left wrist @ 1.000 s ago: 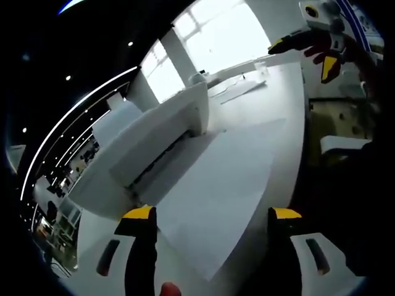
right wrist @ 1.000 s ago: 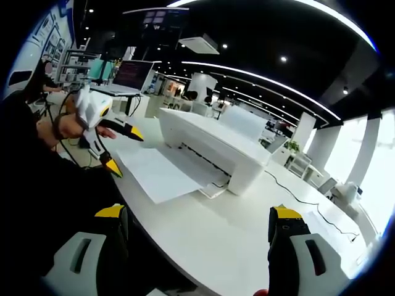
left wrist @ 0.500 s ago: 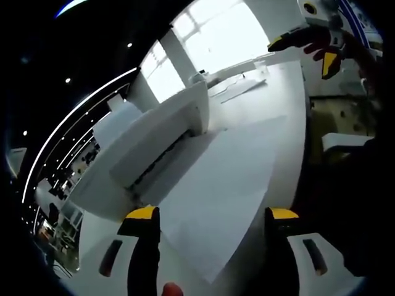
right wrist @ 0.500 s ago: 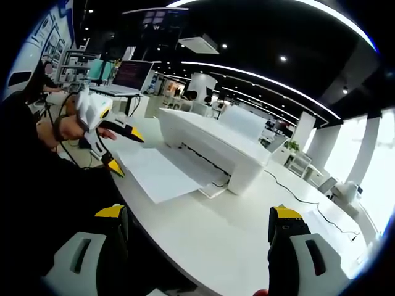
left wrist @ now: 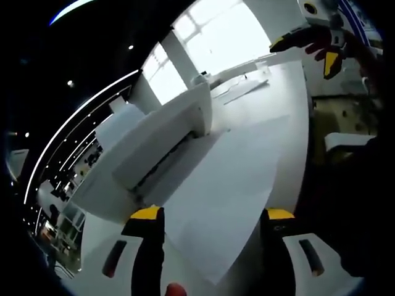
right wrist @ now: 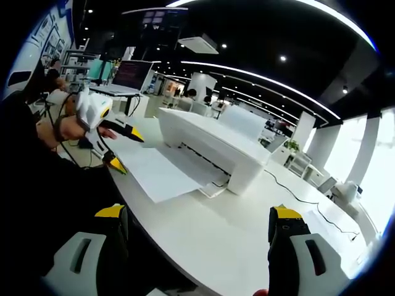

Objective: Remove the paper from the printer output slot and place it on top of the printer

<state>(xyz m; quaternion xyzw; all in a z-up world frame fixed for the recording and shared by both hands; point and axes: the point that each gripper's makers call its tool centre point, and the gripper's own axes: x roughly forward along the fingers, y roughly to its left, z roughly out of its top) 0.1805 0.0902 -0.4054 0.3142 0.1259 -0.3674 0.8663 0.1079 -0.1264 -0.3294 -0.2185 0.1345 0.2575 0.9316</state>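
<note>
A white printer (right wrist: 210, 143) stands on a white table (right wrist: 234, 240). A sheet of paper (right wrist: 157, 172) sticks out of its front slot and lies flat toward the table edge. My left gripper (right wrist: 126, 152), held in a hand, is open at the sheet's outer end, one yellow tip above it and one below. In the left gripper view the paper (left wrist: 228, 185) runs between my left gripper's (left wrist: 213, 214) open jaws, with the printer (left wrist: 154, 145) behind. My right gripper (right wrist: 199, 213) is open and holds nothing, away from the printer over the table's front; it also appears as the right gripper (left wrist: 316, 46).
An open laptop (right wrist: 131, 75) sits on a desk behind the left gripper. A dark cable (right wrist: 296, 194) trails from the printer across the table to the right. Loose sheets (left wrist: 244, 89) lie at the table's far end. A person (right wrist: 52, 65) sits far left.
My left gripper has edged a little closer to the paper and its jaws stand slightly narrower. The right gripper view has not shifted.
</note>
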